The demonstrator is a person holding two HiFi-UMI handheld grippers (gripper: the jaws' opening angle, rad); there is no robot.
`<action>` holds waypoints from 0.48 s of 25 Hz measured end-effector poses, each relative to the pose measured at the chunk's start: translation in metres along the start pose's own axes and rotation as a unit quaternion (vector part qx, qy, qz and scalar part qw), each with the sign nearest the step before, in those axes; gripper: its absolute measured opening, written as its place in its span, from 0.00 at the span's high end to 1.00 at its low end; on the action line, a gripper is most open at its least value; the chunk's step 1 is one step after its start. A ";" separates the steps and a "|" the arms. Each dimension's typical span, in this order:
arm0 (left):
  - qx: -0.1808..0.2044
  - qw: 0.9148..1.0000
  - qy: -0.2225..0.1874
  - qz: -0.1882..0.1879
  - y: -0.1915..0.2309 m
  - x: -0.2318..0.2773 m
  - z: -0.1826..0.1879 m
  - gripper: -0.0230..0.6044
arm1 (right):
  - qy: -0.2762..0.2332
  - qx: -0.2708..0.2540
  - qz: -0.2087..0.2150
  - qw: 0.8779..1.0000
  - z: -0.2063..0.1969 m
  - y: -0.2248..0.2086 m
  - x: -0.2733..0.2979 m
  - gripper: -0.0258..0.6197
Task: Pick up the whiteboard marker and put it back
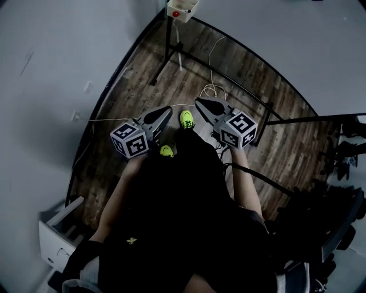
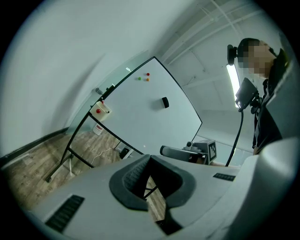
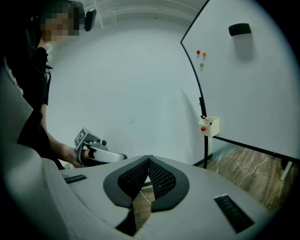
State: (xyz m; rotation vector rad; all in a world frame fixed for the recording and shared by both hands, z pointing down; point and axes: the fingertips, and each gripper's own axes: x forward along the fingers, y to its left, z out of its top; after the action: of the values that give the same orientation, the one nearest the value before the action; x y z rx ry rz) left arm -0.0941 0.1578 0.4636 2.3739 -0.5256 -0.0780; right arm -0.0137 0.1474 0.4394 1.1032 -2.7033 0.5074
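No whiteboard marker can be made out for certain. A small cream holder box (image 3: 209,125) with a red dot hangs on the whiteboard's black frame; it is also in the head view (image 1: 182,9) and the left gripper view (image 2: 100,110). My left gripper (image 2: 150,157) is shut and empty, held level in the air and pointing at the whiteboard (image 2: 140,122). My right gripper (image 3: 149,158) is shut and empty too, tilted slightly down. Both hang side by side over the wooden floor, left gripper (image 1: 164,112) and right gripper (image 1: 200,103), well short of the box.
A black eraser (image 3: 239,29) and coloured magnets (image 3: 200,56) sit on the whiteboard (image 3: 253,84). Its black stand legs (image 1: 166,51) and a white cable (image 1: 211,88) cross the wooden floor (image 1: 131,97). A white shelf unit (image 1: 57,240) stands at lower left, and dark equipment (image 1: 337,154) at right.
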 end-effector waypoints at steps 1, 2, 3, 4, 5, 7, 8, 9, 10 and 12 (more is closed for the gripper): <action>0.000 1.000 -0.001 0.003 0.003 0.001 0.001 0.93 | -0.005 0.007 0.007 1.000 0.001 -0.003 0.004 0.96; 0.000 1.000 -0.003 0.008 0.007 0.003 0.003 0.93 | -0.008 0.011 0.012 1.000 0.002 -0.007 0.008 0.96; -0.001 1.000 -0.007 0.013 0.011 0.004 0.005 0.93 | -0.008 0.011 0.017 1.000 0.002 -0.011 0.012 0.96; -0.001 1.000 -0.011 0.019 0.016 0.006 0.008 0.93 | -0.005 0.007 0.020 1.000 0.003 -0.016 0.017 0.96; -0.002 1.000 -0.015 0.025 0.020 0.008 0.012 0.93 | -0.002 0.003 0.022 1.000 0.004 -0.022 0.021 0.96; -0.002 0.999 -0.022 0.038 0.028 0.014 0.022 0.93 | 0.001 -0.004 0.028 1.000 0.010 -0.034 0.028 0.96; -0.001 0.999 -0.025 0.044 0.032 0.018 0.027 0.93 | 0.001 -0.007 0.031 0.999 0.014 -0.042 0.033 0.96; -0.001 0.998 -0.028 0.050 0.036 0.022 0.032 0.93 | 0.002 -0.010 0.034 0.999 0.018 -0.049 0.037 0.96; 0.000 0.998 -0.029 0.055 0.039 0.026 0.037 0.93 | 0.004 -0.012 0.036 0.999 0.021 -0.057 0.041 0.96; -0.001 0.997 -0.033 0.064 0.047 0.034 0.044 0.93 | 0.009 -0.016 0.038 0.999 0.025 -0.072 0.048 0.96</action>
State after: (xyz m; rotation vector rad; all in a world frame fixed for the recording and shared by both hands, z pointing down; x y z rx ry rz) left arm -0.0883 0.0852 0.4636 2.3359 -0.7059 -0.0985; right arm 0.0021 0.0590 0.4476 0.9855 -2.7362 0.4810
